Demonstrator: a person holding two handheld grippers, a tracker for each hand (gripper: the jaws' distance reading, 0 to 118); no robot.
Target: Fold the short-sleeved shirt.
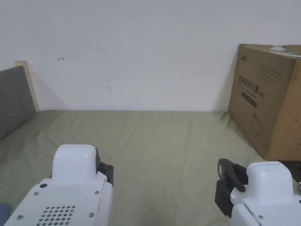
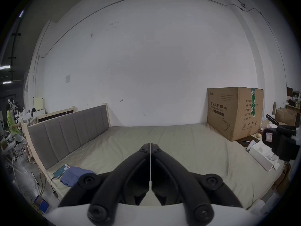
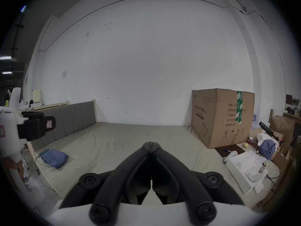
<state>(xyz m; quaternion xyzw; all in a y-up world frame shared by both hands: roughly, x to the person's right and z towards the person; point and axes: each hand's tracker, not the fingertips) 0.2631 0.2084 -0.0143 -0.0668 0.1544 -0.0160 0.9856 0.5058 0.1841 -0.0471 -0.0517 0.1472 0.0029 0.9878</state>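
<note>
Black jaws of left tool (image 2: 150, 145) and right tool (image 3: 151, 144) pressed together, empty, above bed (image 3: 114, 139).

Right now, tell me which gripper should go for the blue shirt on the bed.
Left, probably. The blue shirt lies bunched at the bed's left edge by the headboard, on the left gripper's side. The right gripper would have to cross over. Both are shut on nothing.
</note>
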